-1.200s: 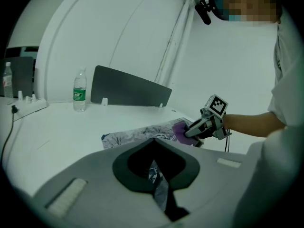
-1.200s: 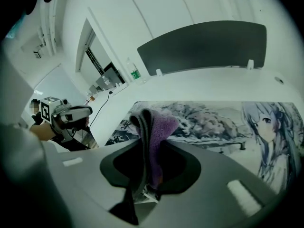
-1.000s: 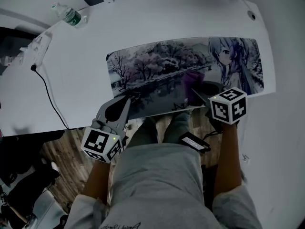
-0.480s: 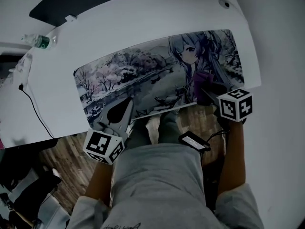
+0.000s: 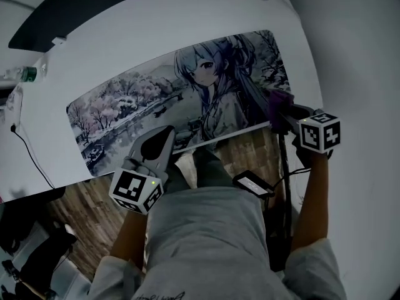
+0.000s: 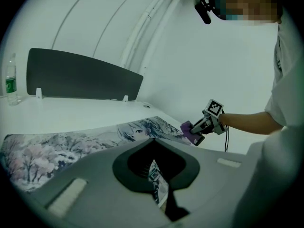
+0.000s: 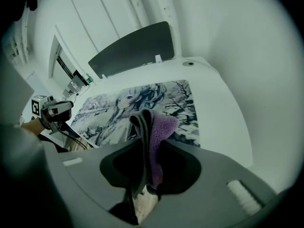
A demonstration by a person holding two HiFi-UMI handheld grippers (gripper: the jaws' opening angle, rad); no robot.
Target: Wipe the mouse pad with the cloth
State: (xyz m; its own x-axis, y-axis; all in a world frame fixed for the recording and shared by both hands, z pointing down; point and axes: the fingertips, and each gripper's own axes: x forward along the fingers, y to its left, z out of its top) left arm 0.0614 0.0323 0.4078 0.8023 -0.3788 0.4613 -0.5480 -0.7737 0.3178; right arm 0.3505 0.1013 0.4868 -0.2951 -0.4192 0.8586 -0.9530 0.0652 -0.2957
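Note:
A long mouse pad [image 5: 137, 99] printed with an anime girl and snowy trees lies along the front of the white desk [image 5: 94, 55]. My right gripper [image 5: 282, 114] is shut on a purple cloth [image 5: 278, 103], which sits over the pad's near right corner. In the right gripper view the cloth [image 7: 159, 127] bulges out between the jaws above the pad [image 7: 109, 108]. My left gripper [image 5: 164, 135] is shut, its tips resting on the pad's near edge around the middle. The left gripper view shows the pad [image 6: 71, 146] and the right gripper [image 6: 202, 127] with the cloth [image 6: 187, 128].
A water bottle [image 5: 25, 74] stands at the desk's far left, with a black cable [image 5: 28, 152] trailing nearby. A dark screen panel [image 6: 80, 75] runs along the desk's back. A small black device [image 5: 253, 185] lies on the person's lap. Wooden floor lies below the desk edge.
The right gripper has carried the cloth rightward along the pad, from its middle to its right end. The view has swung right, and the left gripper now sits nearer the pad's middle.

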